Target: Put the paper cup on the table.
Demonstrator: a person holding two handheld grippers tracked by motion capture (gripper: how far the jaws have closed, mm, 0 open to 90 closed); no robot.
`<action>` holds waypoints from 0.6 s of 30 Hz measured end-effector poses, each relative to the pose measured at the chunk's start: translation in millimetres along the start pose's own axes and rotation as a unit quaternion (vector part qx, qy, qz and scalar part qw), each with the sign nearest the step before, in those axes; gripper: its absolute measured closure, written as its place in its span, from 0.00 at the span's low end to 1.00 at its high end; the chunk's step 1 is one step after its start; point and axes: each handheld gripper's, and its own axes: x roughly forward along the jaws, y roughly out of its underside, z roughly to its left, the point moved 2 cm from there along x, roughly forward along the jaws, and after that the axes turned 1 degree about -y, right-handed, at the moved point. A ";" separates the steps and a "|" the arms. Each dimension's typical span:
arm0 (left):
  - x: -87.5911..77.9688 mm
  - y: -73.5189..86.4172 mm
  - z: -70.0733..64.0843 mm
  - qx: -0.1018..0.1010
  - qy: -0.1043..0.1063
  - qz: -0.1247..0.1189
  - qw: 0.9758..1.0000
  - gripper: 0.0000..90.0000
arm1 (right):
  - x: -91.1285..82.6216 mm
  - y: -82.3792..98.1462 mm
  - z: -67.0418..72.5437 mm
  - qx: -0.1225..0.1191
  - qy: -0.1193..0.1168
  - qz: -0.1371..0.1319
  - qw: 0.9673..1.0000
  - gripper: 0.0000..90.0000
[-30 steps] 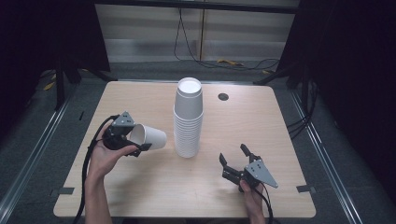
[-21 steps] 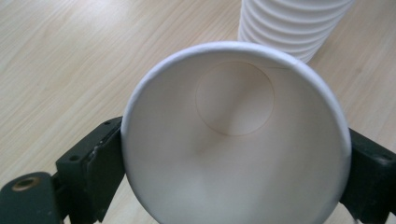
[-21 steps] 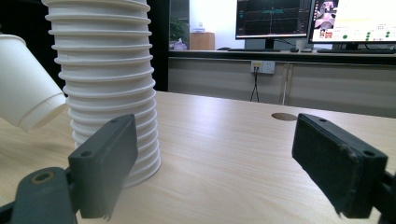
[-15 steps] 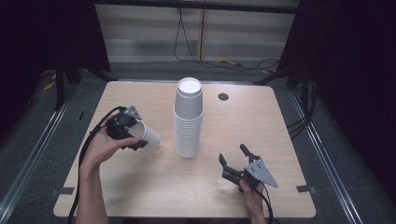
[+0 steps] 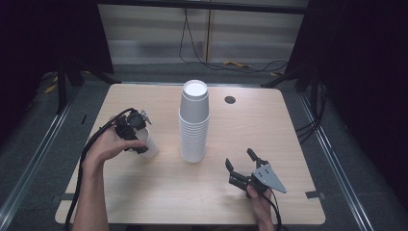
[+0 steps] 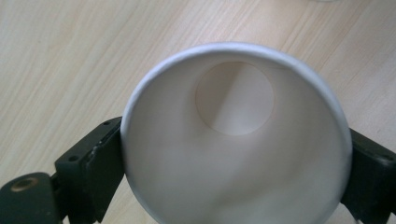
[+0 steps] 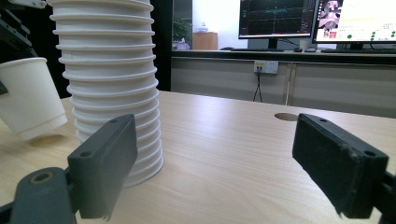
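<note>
One tall stack of white paper cups (image 5: pixel 194 126) stands mid-table (image 5: pixel 144 202). One single paper cup (image 6: pixel 233 140), tilted above the wood left of the stack, is pinched at its sides by the left gripper (image 5: pixel 133 134). The right gripper (image 5: pixel 242 169) rests near right, jaws spread, holding nothing.

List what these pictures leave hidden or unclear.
- Stack: its top is cut off by the right gripper view's upper edge.
- Cup: its outside is hidden in the left gripper view by its own rim.
- Monitor text: too small to read.
</note>
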 end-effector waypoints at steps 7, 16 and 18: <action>8.9 -7.3 -1.4 0.013 -0.001 0.013 1.000 0.09 | 0.0 0.0 0.0 0.000 0.001 0.000 1.000 0.15; 24.6 -14.6 2.8 -0.004 0.003 0.010 1.000 0.06 | 0.0 0.0 0.0 0.001 0.001 0.000 1.000 0.15; 25.8 -13.1 2.5 -0.010 0.003 0.010 1.000 0.06 | 0.0 0.0 0.0 0.000 0.001 0.000 1.000 0.15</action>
